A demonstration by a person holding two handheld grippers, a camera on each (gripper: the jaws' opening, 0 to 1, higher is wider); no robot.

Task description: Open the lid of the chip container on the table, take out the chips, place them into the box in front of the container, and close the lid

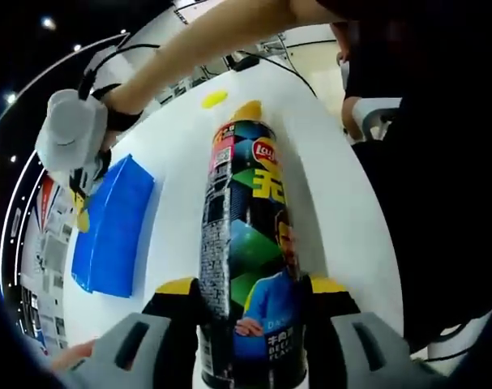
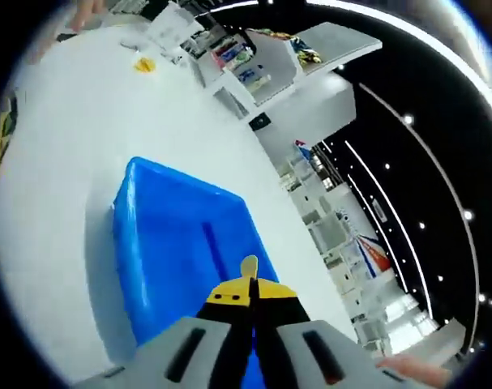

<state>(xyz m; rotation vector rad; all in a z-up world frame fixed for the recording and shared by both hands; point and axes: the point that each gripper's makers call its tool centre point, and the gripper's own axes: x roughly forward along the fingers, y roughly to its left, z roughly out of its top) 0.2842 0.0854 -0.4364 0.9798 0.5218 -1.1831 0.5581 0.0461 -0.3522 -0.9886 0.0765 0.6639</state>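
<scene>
A tall Lay's chip can (image 1: 250, 243) stands between the jaws of my left gripper (image 1: 252, 285), which is shut on its lower body. The can's mouth is uncovered and yellow chips (image 1: 248, 109) stick out of it. Its yellow lid (image 1: 214, 99) lies on the white table (image 1: 335, 186) beyond the can. A blue box (image 1: 112, 227) sits to the left of the can. My right gripper (image 2: 252, 296) hangs over the blue box (image 2: 181, 235), shut on a pale chip (image 2: 250, 267) that pokes out past its tips. The right gripper (image 1: 71, 134) also shows in the left gripper view above the box.
A person's bare arm (image 1: 229, 32) stretches across the far side of the table. Dark clothing (image 1: 424, 162) borders the table on the right. Shelves with goods (image 2: 254, 65) stand past the table's far edge. The lid (image 2: 144, 65) lies far beyond the box.
</scene>
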